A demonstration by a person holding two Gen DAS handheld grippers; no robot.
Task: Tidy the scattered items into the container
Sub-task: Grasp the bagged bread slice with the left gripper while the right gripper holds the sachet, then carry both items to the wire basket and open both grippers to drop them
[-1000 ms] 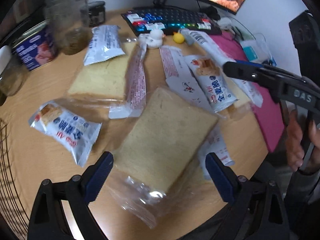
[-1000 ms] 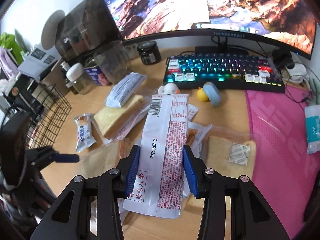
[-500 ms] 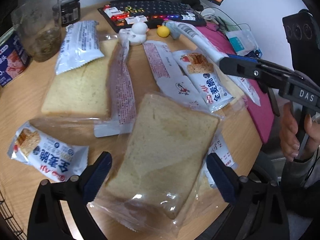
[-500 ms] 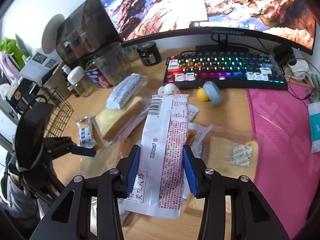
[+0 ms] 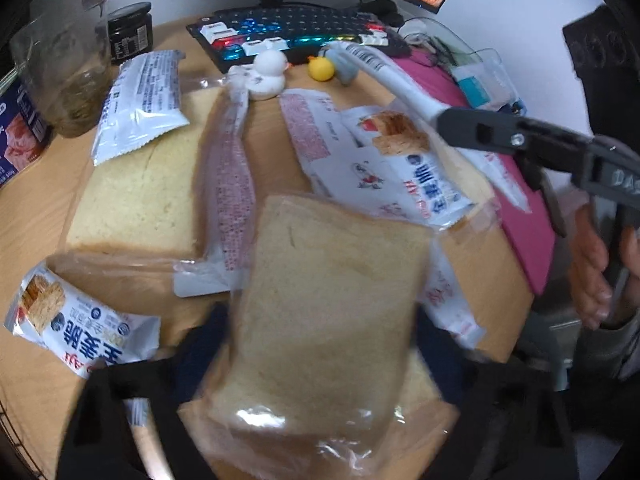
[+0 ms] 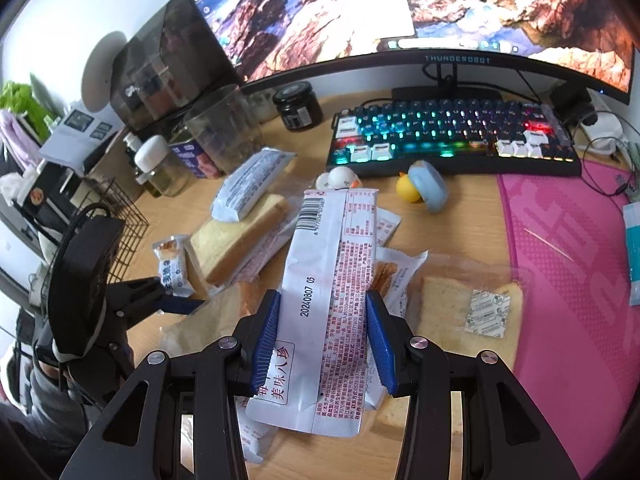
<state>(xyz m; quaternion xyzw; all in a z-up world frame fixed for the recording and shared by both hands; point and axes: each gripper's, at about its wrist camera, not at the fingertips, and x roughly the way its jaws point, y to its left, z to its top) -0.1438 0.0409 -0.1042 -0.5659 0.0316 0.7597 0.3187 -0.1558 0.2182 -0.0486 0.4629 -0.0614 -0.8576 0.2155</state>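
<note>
The right claw (image 6: 322, 338) is clamped on a long white snack packet (image 6: 320, 308), its blue pads pressing both long edges near the lower middle of the right wrist view; the packet stands up off the counter (image 6: 460, 216) with its barcode end toward the keyboard (image 6: 452, 136). The left claw (image 5: 316, 364) is closing around a bagged slice of bread (image 5: 324, 308) that fills the lower centre of the left wrist view; its fingers are blurred and dark at either side of the slice, and whether the pads press the bag yet cannot be told.

Outward from that slice, a small blue-and-white wafer packet (image 5: 80, 320) lies at lower left, a thicker pale bread slice (image 5: 136, 196) at centre left with a white packet (image 5: 140, 96) resting on its far end. A second wafer packet (image 5: 416, 164) lies at right of centre on other wrappers. In the right wrist view another bagged slice (image 6: 468, 312) with a small sachet on it lies right of the claw, just beside the pink mat (image 6: 568, 280).

The wire basket (image 6: 108, 220) stands at the left edge of the right wrist view, behind the left claw's body. A white duck (image 6: 338, 180) and a yellow duck (image 6: 408, 188) sit in front of the keyboard, below the monitor (image 6: 400, 8)
</note>
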